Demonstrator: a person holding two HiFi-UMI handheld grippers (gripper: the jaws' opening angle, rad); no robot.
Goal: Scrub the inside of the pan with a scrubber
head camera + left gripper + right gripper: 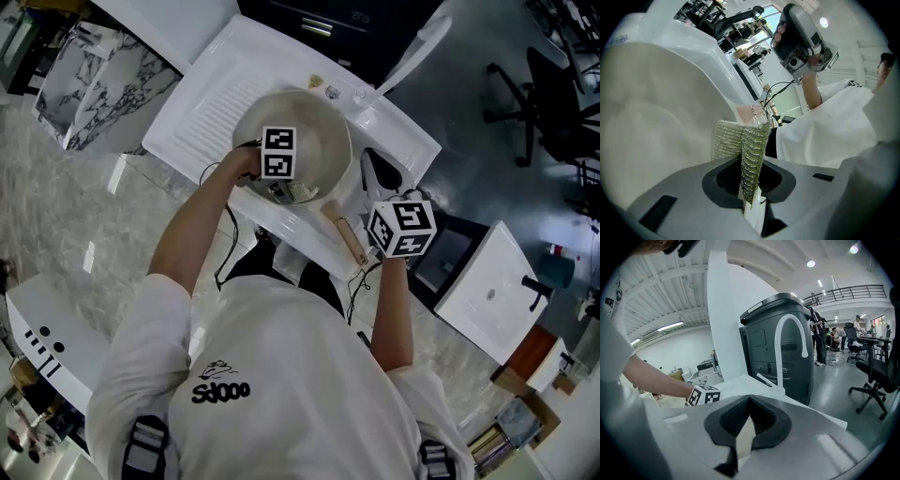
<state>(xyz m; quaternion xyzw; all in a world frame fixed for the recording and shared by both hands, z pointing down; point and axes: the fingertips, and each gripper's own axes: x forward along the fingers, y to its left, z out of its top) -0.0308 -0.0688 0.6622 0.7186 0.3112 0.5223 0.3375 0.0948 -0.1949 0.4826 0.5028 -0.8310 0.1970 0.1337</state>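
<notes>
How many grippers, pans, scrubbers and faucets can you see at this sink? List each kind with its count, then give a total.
grippers: 2 (left gripper, right gripper)
pan: 1
scrubber: 1
faucet: 1
Total: 5

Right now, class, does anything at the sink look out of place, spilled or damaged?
Nothing stands out. The pan sits in the sink with no spill showing. The left gripper has its jaws shut on the scrubber inside the pan, and the right gripper appears shut on the handle.
</notes>
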